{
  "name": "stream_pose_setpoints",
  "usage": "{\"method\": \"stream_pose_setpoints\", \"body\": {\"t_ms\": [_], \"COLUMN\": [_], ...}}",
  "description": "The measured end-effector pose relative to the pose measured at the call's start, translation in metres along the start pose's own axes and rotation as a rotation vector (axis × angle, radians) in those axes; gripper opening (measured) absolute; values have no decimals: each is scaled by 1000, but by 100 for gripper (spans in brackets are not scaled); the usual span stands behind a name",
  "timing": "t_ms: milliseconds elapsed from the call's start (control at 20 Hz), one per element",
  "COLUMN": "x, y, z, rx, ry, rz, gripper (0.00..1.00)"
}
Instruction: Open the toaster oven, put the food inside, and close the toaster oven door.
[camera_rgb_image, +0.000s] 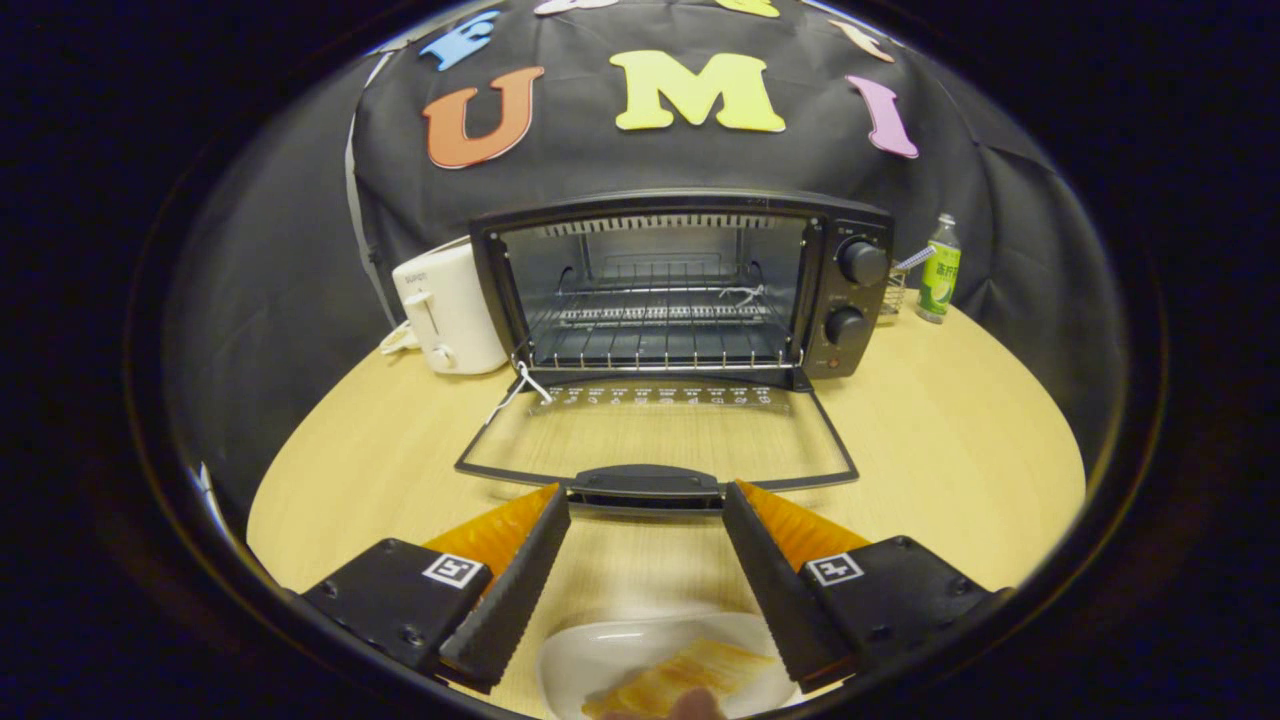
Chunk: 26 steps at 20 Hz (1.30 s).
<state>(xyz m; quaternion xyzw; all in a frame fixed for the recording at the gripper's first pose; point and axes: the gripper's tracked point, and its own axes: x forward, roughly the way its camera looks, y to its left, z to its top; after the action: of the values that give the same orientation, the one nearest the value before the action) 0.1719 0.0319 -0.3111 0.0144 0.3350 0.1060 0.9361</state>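
Nearest us, the food (690, 678) lies on a white plate (580, 655) between our gripper (645, 505) fingers, which are spread and hold nothing. We see the toaster oven (680, 285) open, its door (655, 440) flat on the table (950, 430). Next we grasp the food; the rack (660, 335) has room, the door handle (645, 482) sits just ahead.

No print can be made out: the white toaster (450, 310), the oven door (655, 435) markings and the bottle (938, 272) label are all too small to read.
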Motion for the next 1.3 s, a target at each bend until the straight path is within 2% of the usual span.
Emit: {"method": "stream_pose_setpoints", "body": {"t_ms": [350,650,800,1000,1300], "x": [-103,-163,-164,-139,-103], "y": [-7,-11,-5,-11,-13], "z": [24,-5,-33,-73,-105], "rx": [41,118,195,278,297], "ry": [-193,-209,-155,-52,24], "rz": [-60,-96,-79,-130,-186], "gripper": [100,100,100,100,99]}}
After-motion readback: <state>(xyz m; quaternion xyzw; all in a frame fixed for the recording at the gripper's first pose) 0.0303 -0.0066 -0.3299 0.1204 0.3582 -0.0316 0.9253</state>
